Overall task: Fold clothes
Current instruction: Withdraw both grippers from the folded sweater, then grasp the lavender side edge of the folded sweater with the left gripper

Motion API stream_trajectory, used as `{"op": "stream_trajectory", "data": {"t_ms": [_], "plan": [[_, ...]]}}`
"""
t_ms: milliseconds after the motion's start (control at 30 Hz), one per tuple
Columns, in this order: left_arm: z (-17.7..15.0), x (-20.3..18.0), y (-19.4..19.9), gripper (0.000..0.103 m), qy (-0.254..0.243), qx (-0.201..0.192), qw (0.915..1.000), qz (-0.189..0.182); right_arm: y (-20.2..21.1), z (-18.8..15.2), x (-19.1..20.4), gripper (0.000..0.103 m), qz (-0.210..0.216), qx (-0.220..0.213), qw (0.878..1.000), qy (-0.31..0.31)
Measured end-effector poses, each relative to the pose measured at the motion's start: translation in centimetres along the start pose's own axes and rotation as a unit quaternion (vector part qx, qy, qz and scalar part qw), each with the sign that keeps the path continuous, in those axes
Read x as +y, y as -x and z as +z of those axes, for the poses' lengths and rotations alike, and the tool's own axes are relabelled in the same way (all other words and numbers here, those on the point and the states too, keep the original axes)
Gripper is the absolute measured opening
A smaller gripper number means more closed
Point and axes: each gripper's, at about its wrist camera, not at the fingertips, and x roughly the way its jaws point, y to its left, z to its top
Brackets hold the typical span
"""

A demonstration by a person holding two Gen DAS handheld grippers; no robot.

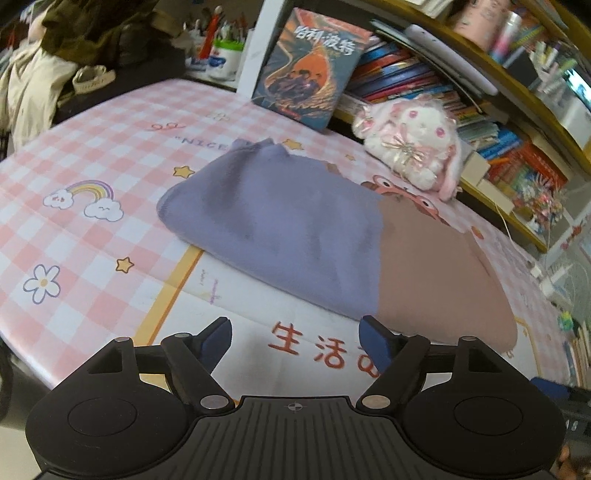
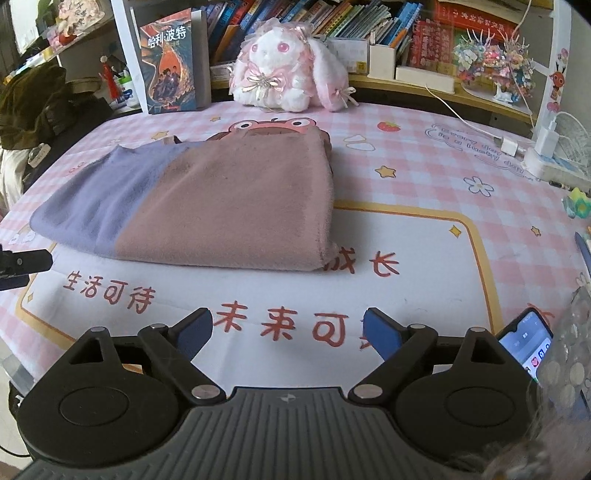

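A folded purple-and-pink garment (image 1: pixel 295 236) lies flat on the pink checked table mat (image 1: pixel 92 155). It also shows in the right wrist view (image 2: pixel 207 206), purple part at left, pink part at right. My left gripper (image 1: pixel 297 341) is open and empty, just in front of the garment's near edge, its right fingertip (image 1: pixel 376 338) close to the cloth. My right gripper (image 2: pixel 288 330) is open and empty, hovering over the mat's white printed area a short way in front of the garment.
A white plush rabbit (image 2: pixel 291 70) and an upright book (image 2: pixel 170 62) stand at the mat's back edge before bookshelves (image 2: pixel 332 22). A phone (image 2: pixel 524 343) lies at the near right. A charger and cable (image 2: pixel 543 147) sit at far right. Clothes pile (image 1: pixel 55 44) at left.
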Motion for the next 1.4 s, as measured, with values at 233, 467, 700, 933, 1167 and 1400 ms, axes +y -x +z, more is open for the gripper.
{"op": "stream_trajectory", "data": {"t_ms": [233, 467, 700, 933, 1167, 1400], "plan": [[1.4, 4.2, -1.3, 0.077, 0.151, 0.017, 0.9877, -0.039, -0.7, 0.7, 1.3, 0.089, -0.013, 0.002, 1.0, -0.005], [2.2, 9.0, -3.1, 0.073, 0.334, -0.001, 0.938, -0.091, -1.1, 1.5, 2.2, 0.089, -0.025, 0.002, 1.0, -0.007], [2.9, 11.4, -6.3, 0.047, 0.421, -0.001, 0.9015, -0.101, -0.9, 2.2, 2.2, 0.089, -0.049, -0.009, 0.999, -0.019], [4.4, 10.8, -7.9, 0.01, 0.388, -0.002, 0.9164, -0.099, -0.7, 2.8, 1.7, 0.089, -0.076, -0.02, 0.996, -0.044], [8.4, 5.3, -4.8, 0.008, 0.125, -0.08, 0.9811, -0.124, -1.3, 3.3, 2.6, 0.089, -0.083, -0.013, 0.995, -0.046], [7.1, 10.4, -8.7, 0.014, 0.287, -0.007, 0.9499, -0.123, -1.7, 3.6, 3.5, 0.089, -0.089, -0.007, 0.995, -0.041]]}}
